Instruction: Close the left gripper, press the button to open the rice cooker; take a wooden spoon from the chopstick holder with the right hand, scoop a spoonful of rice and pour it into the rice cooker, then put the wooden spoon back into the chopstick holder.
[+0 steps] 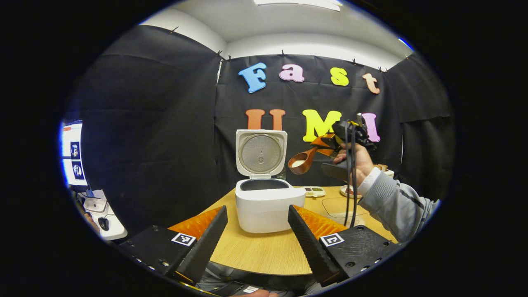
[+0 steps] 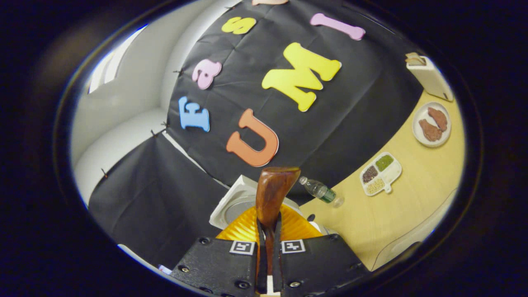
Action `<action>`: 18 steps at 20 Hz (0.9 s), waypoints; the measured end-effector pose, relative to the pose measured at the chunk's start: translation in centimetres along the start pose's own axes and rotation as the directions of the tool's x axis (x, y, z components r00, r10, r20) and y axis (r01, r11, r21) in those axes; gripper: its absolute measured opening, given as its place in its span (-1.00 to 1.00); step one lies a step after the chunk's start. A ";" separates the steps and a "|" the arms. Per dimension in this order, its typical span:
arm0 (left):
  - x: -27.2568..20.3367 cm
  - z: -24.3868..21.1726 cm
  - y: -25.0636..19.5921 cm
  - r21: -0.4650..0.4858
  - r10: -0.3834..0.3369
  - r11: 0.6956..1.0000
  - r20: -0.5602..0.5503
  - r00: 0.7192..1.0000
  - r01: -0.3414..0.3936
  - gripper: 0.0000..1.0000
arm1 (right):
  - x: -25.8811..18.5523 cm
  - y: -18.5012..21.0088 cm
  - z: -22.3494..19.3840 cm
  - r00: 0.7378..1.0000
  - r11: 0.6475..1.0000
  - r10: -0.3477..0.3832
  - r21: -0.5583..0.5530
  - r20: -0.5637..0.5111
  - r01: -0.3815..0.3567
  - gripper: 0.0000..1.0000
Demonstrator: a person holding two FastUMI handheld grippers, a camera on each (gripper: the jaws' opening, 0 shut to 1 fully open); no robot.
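The white rice cooker (image 1: 268,206) stands on the wooden table (image 1: 264,253) with its lid (image 1: 260,153) raised upright and the pot open. My left gripper (image 1: 256,210) is open, low in front of the cooker, holding nothing. A hand (image 1: 355,161) holds my right gripper (image 1: 330,145) above and to the right of the cooker. It is shut on the wooden spoon (image 1: 303,161), whose bowl carries white rice just right of the lid. In the right gripper view the spoon (image 2: 274,192) juts out between the fingers of my right gripper (image 2: 269,225), over the cooker lid (image 2: 235,206). The white chopstick holder (image 2: 429,76) stands at the table's far edge.
A plate (image 2: 432,123) with brown pieces, a divided tray of grains (image 2: 380,173) and a plastic bottle (image 2: 319,190) lying on its side sit on the table beside the cooker. A monitor (image 1: 73,152) and a small white stand (image 1: 103,214) are off to the left.
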State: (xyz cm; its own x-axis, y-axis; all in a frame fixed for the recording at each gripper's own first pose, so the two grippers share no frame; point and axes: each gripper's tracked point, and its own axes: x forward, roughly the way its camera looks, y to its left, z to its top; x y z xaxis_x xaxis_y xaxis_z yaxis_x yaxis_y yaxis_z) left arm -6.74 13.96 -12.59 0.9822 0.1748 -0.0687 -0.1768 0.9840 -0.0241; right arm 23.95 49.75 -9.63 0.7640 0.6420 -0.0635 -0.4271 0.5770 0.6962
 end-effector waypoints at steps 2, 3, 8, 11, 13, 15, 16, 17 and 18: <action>0.0 0.0 0.7 -0.006 0.017 1.000 0.001 1.000 -0.017 0.88 | 2.9 1.0 -1.2 1.000 0.985 -0.024 -0.169 -0.001 0.024 -0.80; 0.0 -0.1 1.0 -0.008 0.027 1.000 0.001 1.000 -0.027 0.88 | 4.4 1.7 -2.2 0.999 0.962 -0.030 -0.270 -0.016 0.025 -0.80; 0.1 -0.6 2.5 -0.014 0.061 0.998 -0.003 0.998 -0.061 0.88 | 8.2 4.4 -6.8 0.998 0.699 -0.054 -0.715 -0.034 0.013 -0.80; 0.4 -0.7 2.8 -0.035 0.063 0.997 -0.005 0.998 -0.064 0.88 | 8.9 5.8 -8.5 0.999 0.534 -0.032 -0.845 -0.041 -0.017 -0.80; 0.4 -0.6 2.9 -0.040 0.064 0.997 -0.007 0.998 -0.064 0.89 | 8.0 6.4 -9.2 1.000 0.423 -0.020 -0.906 -0.021 -0.011 -0.80; 0.7 -0.5 2.7 -0.040 0.062 0.997 -0.005 0.998 -0.063 0.88 | 7.6 6.3 -9.7 1.000 0.386 -0.020 -0.923 -0.024 -0.014 -0.79; 0.7 -0.5 2.6 -0.042 0.060 0.997 -0.006 0.998 -0.060 0.88 | 7.5 6.2 -10.0 0.999 0.390 -0.023 -0.921 -0.026 -0.015 -0.79; 0.8 -0.5 2.4 -0.043 0.057 0.997 -0.006 0.998 -0.057 0.88 | 7.1 6.0 -9.6 0.999 0.405 -0.026 -0.914 -0.019 -0.006 -0.80; 0.8 -0.5 2.2 -0.046 0.054 0.997 -0.006 0.999 -0.054 0.89 | 6.2 6.2 -9.0 1.000 0.428 -0.020 -0.904 -0.010 0.000 -0.79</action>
State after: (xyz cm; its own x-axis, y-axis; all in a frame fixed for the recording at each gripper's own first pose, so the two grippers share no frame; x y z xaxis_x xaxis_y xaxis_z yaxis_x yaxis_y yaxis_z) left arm -6.40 16.19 -13.20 0.9708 0.2275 -0.0763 -0.2326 0.9703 -0.0660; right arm 21.69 61.90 -12.17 0.7677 0.6352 -0.0841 -0.6200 0.7033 -0.3479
